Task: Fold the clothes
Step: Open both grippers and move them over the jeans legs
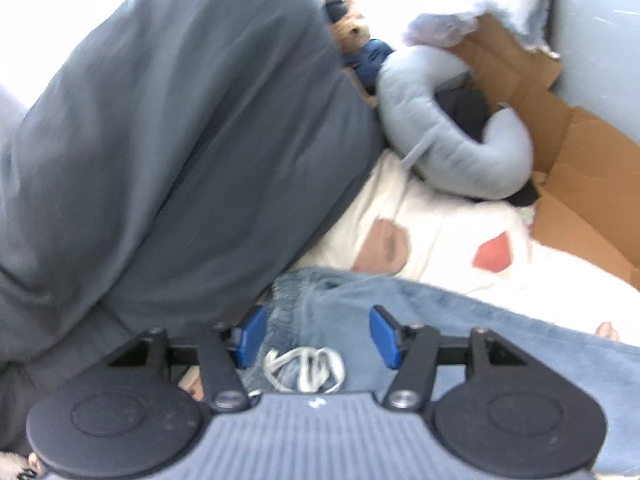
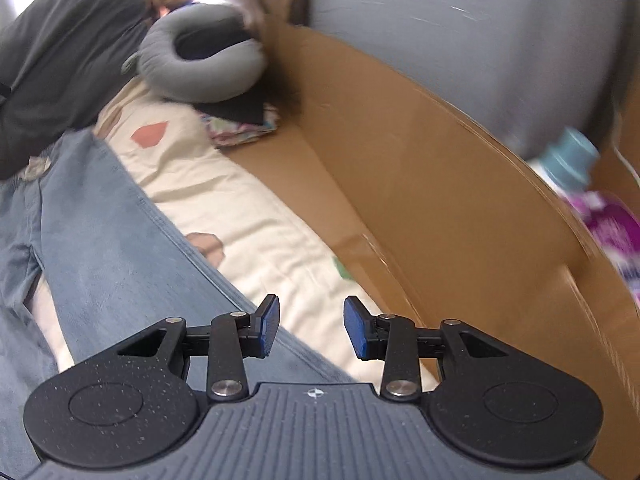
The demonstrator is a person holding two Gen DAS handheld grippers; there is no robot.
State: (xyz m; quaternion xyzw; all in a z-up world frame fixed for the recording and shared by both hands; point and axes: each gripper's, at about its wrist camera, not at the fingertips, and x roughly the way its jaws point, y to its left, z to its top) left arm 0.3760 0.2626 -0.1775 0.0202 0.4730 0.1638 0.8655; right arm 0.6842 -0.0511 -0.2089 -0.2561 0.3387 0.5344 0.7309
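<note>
Light blue trousers [image 1: 460, 320] lie spread on a cream sheet [image 1: 440, 236] printed with coloured shapes. In the left wrist view my left gripper [image 1: 318, 336] hangs just above their waistband, where a white drawstring [image 1: 308, 368] lies bunched. Its blue pads stand wide apart and press on nothing. In the right wrist view a trouser leg [image 2: 104, 224] runs diagonally across the cream sheet [image 2: 224, 200]. My right gripper [image 2: 312, 328] is open over the leg's right edge, with nothing between its fingers.
A big dark grey duvet [image 1: 160, 140] is heaped at the left, touching the trousers. A grey neck pillow [image 1: 440, 148] and a soft toy bear [image 1: 356, 36] lie beyond. Flattened cardboard [image 2: 400, 180] lines the right side; a teal-capped bottle [image 2: 572, 160] stands behind it.
</note>
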